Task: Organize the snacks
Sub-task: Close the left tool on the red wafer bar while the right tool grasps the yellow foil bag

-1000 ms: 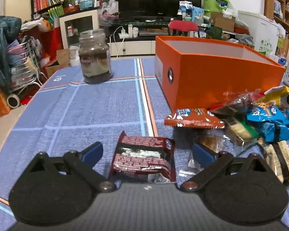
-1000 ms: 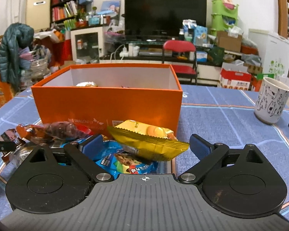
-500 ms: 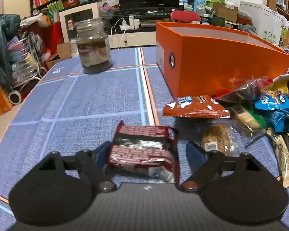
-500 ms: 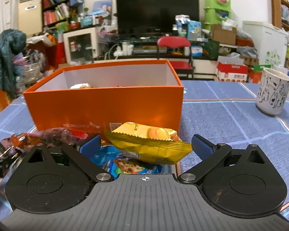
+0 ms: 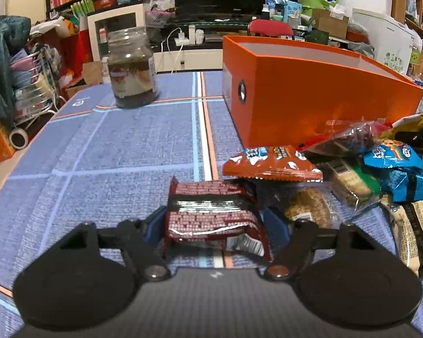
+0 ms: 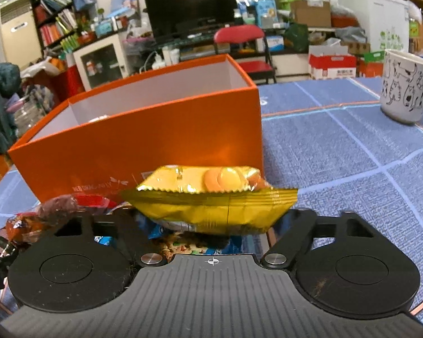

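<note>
The left gripper (image 5: 215, 225) had just been closing, and its blue pads pressed both sides of a dark red snack packet (image 5: 211, 214) that lay on the blue tablecloth (image 5: 112, 169), toward the near edge of the tabletop. Just beyond it lay an orange-brown snack packet (image 5: 270, 163), touching a heap of other snacks (image 5: 380, 174) that ran along the front wall of the open orange box (image 5: 310, 95). A glass jar (image 5: 132, 67) stood upright near the far left edge, well apart from the box.

The right gripper (image 6: 211, 219) had also just been closing, and its jaws clamped a yellow snack packet (image 6: 211, 200) by its ends, above a blue wrapper (image 6: 155, 232) in the heap. The packet sat just in front of the box's (image 6: 143, 138) near wall, outside it. A white mug with cat drawings (image 6: 404, 87) stood upright near the far right edge.
</note>
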The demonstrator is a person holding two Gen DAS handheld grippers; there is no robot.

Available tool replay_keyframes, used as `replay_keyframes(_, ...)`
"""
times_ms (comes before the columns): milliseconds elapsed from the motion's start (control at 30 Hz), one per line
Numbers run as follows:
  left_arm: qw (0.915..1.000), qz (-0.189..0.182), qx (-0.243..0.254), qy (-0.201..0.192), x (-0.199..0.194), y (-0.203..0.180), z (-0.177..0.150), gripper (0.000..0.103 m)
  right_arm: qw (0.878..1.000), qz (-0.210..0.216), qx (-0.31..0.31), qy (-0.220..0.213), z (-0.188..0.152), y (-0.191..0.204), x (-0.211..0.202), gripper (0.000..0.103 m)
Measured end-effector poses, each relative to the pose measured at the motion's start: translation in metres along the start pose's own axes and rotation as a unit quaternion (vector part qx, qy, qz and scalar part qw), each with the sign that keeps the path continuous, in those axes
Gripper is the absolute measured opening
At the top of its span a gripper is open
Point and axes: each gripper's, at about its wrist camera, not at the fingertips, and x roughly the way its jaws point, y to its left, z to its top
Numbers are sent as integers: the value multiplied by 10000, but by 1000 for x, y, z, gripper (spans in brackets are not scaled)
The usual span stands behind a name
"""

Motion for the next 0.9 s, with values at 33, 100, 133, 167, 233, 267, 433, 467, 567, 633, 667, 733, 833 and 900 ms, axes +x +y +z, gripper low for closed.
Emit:
replay_keyframes(33, 10000, -17, 2, 6, 0, 0, 0, 72, 10000, 5, -16, 15, 0, 1, 0, 49)
replay_keyframes(100, 10000, -74, -17, 13, -1, -1, 1, 66, 10000, -19, -48, -19, 0, 2, -2, 46)
replay_keyframes(133, 9999, -93, -36, 18, -1, -1, 1, 63, 10000, -17, -73, -48, 0, 2, -5, 46)
replay_keyframes(167, 9999, -102, -44, 24, -1, -1, 1, 62, 9999, -9, -92, -87, 0, 2, -7, 45)
replay_keyframes(233, 9999, -110, -46, 27, -1, -1, 1, 61, 9998, -18, -134, -170, 0, 3, -11, 43)
replay_keyframes(267, 9999, -119, -55, 32, -2, -1, 1, 60, 9996, -20, -157, -217, 0, 3, -13, 43)
replay_keyframes(433, 9999, -111, -75, 48, -2, -2, 1, 57, 9993, -3, -282, -233, 1, 6, -16, 42)
replay_keyframes(467, 9999, -105, -76, 49, -2, -2, 1, 57, 9993, 5, -288, -225, 0, 6, -16, 42)
replay_keyframes(567, 9999, -84, -93, 59, -2, -3, 2, 56, 9994, 25, -285, -214, 1, 5, -17, 41)
replay_keyframes(633, 9999, -84, -107, 59, -3, -3, 2, 55, 9994, 43, -277, -216, 1, 5, -18, 41)
replay_keyframes(667, 9999, -86, -113, 62, -3, -3, 3, 54, 9994, 50, -281, -218, 1, 4, -19, 41)
replay_keyframes(733, 9999, -81, -127, 56, -3, -2, 3, 54, 9993, 56, -313, -216, 1, 4, -19, 41)
replay_keyframes(833, 9999, -62, -146, 61, -3, -1, 4, 54, 9990, 60, -366, -228, 1, 5, -20, 40)
replay_keyframes(900, 9999, -47, -142, 51, -3, -1, 4, 54, 9989, 54, -391, -245, 1, 5, -21, 40)
